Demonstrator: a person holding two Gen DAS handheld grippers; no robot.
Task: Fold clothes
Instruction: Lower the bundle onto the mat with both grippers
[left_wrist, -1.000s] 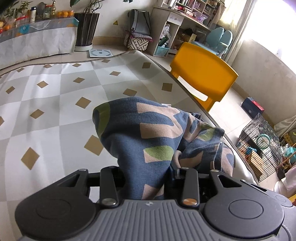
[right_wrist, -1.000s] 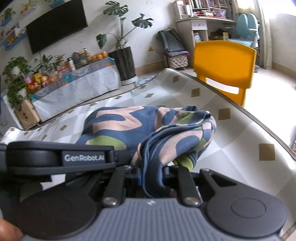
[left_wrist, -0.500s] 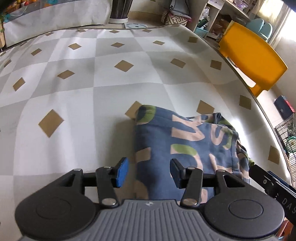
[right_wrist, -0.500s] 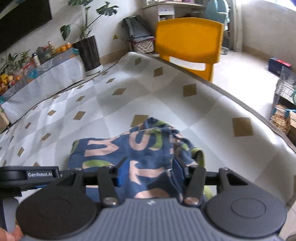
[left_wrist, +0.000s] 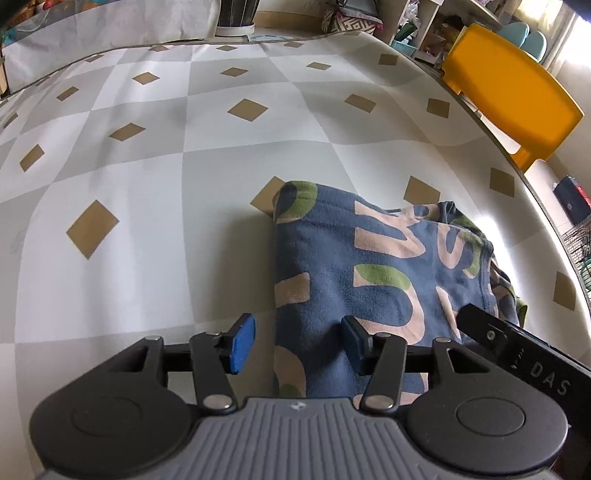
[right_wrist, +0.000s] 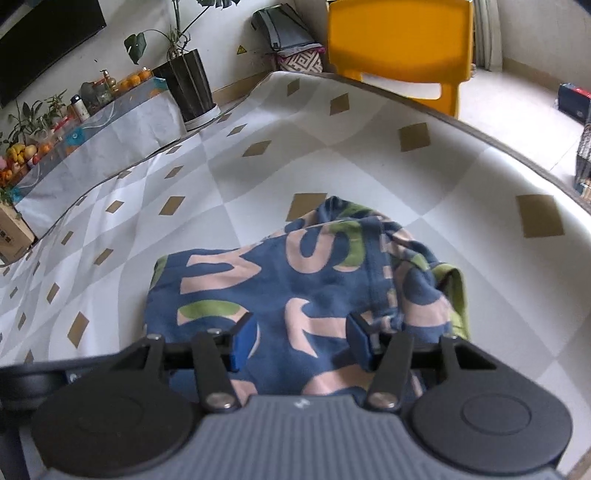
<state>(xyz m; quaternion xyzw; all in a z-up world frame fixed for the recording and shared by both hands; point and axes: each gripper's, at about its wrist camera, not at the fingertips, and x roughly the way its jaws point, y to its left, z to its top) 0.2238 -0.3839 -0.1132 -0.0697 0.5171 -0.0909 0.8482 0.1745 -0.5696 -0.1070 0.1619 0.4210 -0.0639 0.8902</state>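
Blue fleece garment w/ pink and green letter print (left_wrist: 373, 280) lies folded in a compact stack on the grey-white checked tablecloth w/ tan diamonds (left_wrist: 147, 177), toward the table's right side, not far from the curved table edge (right_wrist: 491, 144). Left gripper (left_wrist: 297, 341): jaws have just been opening, now apart, straddling the stack's left fold edge; one blue pad over bare cloth, other over fabric, no squeeze visible. Right gripper (right_wrist: 301, 341): jaws apart after a quick release, above the garment's near part, nothing clamped. Step reads as release after laying the fold; to do it well, prob lift both straight off so pads don't drag the top layer, then press or tidy the right side, where a hem and green-lined edge (right_wrist: 452, 291) bunch up loosely. Left fold line looks crisp, right end messy. Room: lots of bare cloth to left and far side for sliding or re-spreading; right side tighter, table rim close. Yellow plastic chair (right_wrist: 399, 40) sits just past the far rim, clear of the work.
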